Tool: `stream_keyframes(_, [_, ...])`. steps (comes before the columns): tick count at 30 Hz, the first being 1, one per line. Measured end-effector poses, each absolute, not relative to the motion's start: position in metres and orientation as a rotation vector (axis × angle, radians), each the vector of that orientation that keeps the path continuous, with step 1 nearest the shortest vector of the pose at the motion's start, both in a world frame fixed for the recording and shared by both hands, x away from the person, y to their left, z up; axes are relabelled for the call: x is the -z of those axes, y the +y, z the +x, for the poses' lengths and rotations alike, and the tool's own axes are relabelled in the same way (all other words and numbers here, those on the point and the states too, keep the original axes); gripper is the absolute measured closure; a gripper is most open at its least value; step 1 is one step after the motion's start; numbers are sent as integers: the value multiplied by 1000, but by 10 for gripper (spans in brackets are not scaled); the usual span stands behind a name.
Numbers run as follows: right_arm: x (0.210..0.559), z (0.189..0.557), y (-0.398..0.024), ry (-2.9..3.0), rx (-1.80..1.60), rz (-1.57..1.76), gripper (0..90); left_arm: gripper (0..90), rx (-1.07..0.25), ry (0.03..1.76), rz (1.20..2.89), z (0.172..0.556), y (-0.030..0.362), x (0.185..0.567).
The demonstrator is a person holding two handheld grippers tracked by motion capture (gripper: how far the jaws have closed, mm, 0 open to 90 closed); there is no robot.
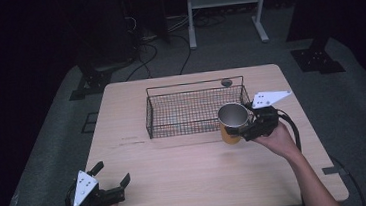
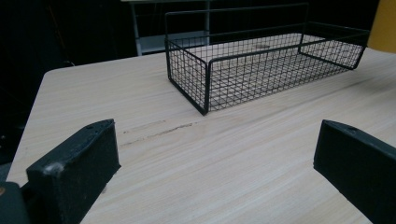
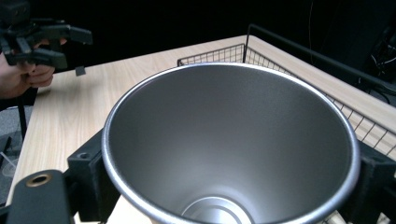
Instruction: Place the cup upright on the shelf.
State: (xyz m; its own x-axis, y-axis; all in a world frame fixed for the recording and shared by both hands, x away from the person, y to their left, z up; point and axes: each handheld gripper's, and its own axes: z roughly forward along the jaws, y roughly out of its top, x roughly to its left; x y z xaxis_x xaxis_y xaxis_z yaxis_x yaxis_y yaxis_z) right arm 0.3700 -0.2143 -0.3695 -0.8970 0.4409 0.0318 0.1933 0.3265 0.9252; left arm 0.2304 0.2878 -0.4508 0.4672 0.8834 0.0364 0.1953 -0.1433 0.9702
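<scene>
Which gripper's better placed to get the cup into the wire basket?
Right. The right gripper already clamps the yellow cup and holds it at the near right corner of the wire basket. The left gripper is open, holds nothing, and sits at the table's near left edge, far from both.

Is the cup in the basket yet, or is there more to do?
Not yet. Done: the right gripper has the cup clamped, upright and apparently lifted at the wire basket's near right corner. In hand: carrying it. Left, probably: setting it inside the basket, which looks empty, and letting go. The left gripper waits open near the table's front edge.
</scene>
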Motion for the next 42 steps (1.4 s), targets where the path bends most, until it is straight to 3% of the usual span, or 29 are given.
stream_keyframes(42, [326, 468, -162, 2389, -1571, 582, 122, 0, -779, 941, 1623, 232, 286, 450])
